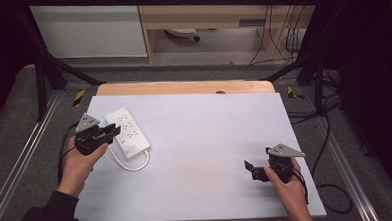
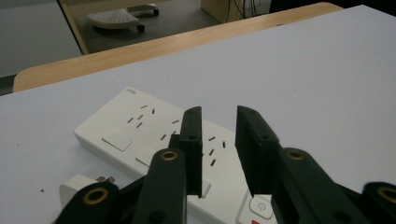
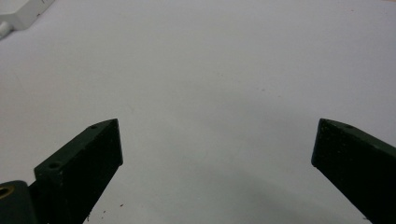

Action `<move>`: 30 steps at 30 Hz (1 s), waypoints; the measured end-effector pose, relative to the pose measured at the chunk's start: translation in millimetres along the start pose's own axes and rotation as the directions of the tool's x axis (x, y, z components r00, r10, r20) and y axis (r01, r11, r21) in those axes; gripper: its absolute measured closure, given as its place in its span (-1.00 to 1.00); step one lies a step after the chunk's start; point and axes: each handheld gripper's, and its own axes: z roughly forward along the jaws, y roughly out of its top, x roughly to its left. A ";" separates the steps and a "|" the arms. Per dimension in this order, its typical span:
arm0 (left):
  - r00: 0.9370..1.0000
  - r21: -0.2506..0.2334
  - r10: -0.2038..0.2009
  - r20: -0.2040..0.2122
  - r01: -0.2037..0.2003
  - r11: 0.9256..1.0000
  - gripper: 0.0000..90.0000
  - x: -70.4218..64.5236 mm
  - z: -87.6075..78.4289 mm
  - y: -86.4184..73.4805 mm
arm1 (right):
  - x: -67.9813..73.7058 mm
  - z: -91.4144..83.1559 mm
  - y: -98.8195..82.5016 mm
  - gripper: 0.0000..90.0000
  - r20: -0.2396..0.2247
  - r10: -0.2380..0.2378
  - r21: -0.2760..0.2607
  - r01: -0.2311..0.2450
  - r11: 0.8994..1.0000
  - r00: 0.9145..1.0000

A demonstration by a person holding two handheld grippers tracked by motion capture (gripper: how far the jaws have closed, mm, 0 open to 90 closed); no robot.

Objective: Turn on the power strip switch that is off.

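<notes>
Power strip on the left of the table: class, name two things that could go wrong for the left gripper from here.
1. The left gripper hovers over the power strip with a narrow gap between its jaws and nothing in it; the wide strip may not fit, so the jaws could just push it.
2. The white cord loops near the strip and its plug lies loose beside the jaws; either might snag or drag.

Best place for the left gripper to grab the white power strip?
Grip the power strip across its narrow width, jaws over the two long edges, coming from above. It lies flat on the table, so its long sides are likely too far apart. The left gripper hovers over its near half, jaws apart.
</notes>
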 end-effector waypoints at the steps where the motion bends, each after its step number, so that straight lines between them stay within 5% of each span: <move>1: 1.000 0.000 0.000 0.000 0.000 1.000 0.63 0.3 0.2 -0.1 | 0.0 0.0 0.0 -0.95 0.000 0.000 0.000 0.000 1.000 1.000; 16: 1.000 0.035 -0.025 0.008 0.025 0.999 0.95 5.5 9.6 -6.7 | -0.1 0.6 0.0 -0.95 -0.001 -0.001 -0.001 0.001 1.000 1.000; 30: 0.999 0.052 -0.042 -0.003 0.043 0.998 1.00 12.4 14.4 -17.3 | -0.2 0.6 0.0 -0.95 -0.001 0.001 0.000 -0.001 1.000 1.000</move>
